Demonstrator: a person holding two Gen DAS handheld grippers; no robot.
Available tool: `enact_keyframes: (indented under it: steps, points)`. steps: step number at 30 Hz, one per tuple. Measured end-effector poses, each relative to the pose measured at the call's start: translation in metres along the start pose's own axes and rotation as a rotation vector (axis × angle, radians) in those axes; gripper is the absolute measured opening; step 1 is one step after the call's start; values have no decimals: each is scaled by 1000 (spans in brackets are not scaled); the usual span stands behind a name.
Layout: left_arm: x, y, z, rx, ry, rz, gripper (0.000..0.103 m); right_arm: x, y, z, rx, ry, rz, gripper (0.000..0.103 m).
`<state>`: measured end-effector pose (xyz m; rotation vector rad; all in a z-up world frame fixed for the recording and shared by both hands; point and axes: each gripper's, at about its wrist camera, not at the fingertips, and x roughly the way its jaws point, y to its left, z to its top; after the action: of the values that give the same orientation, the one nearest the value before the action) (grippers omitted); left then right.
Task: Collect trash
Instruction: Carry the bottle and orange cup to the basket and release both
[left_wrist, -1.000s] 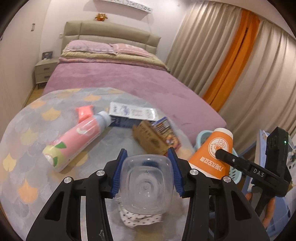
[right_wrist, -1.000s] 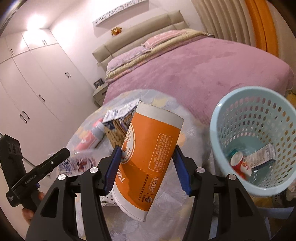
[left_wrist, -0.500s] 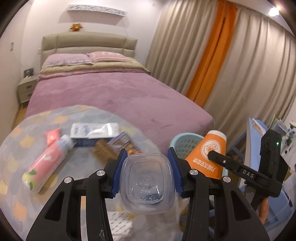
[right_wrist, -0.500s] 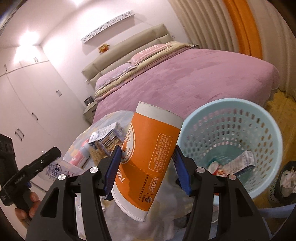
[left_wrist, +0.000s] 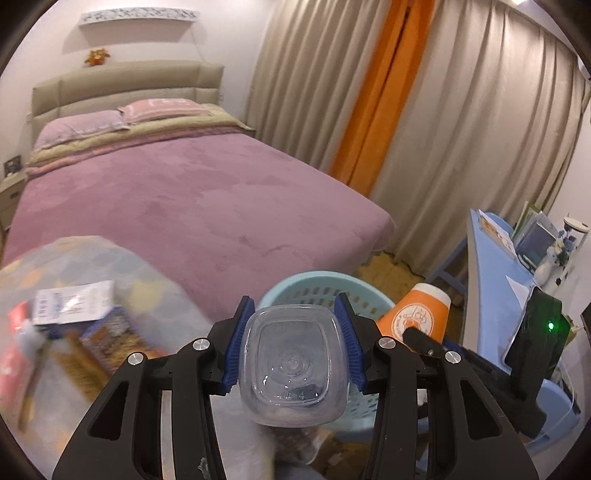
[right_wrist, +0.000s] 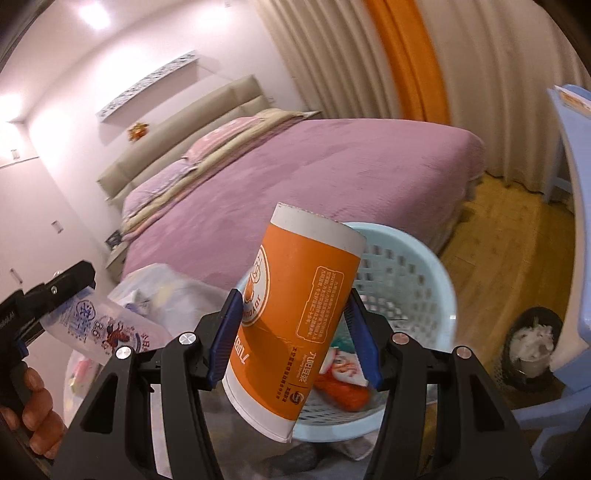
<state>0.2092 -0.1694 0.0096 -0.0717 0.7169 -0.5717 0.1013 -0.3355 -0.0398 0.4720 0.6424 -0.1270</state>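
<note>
My left gripper (left_wrist: 294, 343) is shut on a clear plastic bottle (left_wrist: 293, 363), whose base faces the camera. It hangs in front of the near rim of a light blue perforated basket (left_wrist: 314, 286). My right gripper (right_wrist: 293, 334) is shut on an orange paper cup (right_wrist: 295, 310) with a white rim, tilted, over the near edge of the same basket (right_wrist: 410, 280). Wrappers lie in the basket's bottom (right_wrist: 343, 369). In the left wrist view the cup (left_wrist: 417, 314) shows at the right; in the right wrist view the bottle (right_wrist: 107, 328) shows at the left.
A round table with a patterned cloth (left_wrist: 122, 266) holds boxes and packets (left_wrist: 74, 306) at the left. A purple bed (left_wrist: 192, 192) lies behind. A blue desk (left_wrist: 491, 266) and a blue chair (right_wrist: 569, 155) stand to the right, with a small dark bin (right_wrist: 532, 347) on the wooden floor.
Both grippers have swung right, away from the table and over toward the basket, each still holding its item. The table's trash has slid to the left edge of the left wrist view.
</note>
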Motion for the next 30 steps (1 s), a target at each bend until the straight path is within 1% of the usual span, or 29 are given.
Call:
enact_keyframes:
  steps: [3, 8, 12, 15, 17, 19, 21, 28, 30]
  points:
    - [27, -5, -2, -3, 30, -9, 43, 7, -10, -1, 7, 8, -41, 53]
    - [65, -10, -14, -9, 81, -11, 43, 17, -21, -4, -4, 12, -124, 53]
    - [86, -11, -24, -8, 125, -4, 44, 23, -29, -7, -11, 16, -151, 53]
    - [96, -13, -28, 0, 150, 1, 44, 30, -35, -9, -8, 32, -155, 54]
    - [98, -11, -30, -8, 157, -7, 46, 36, -34, -10, -12, 47, -157, 54]
    - [97, -11, -30, -9, 146, -3, 56, 38, -35, -12, -15, 54, -160, 54]
    - [94, -10, -29, -3, 134, 3, 60, 42, -34, -12, -18, 62, -160, 54]
    - [68, 3, -30, -13, 99, 9, 63, 51, -27, -13, -33, 72, -149, 56]
    - [60, 5, -31, -17, 86, 10, 65, 54, -27, -13, -30, 73, -127, 62]
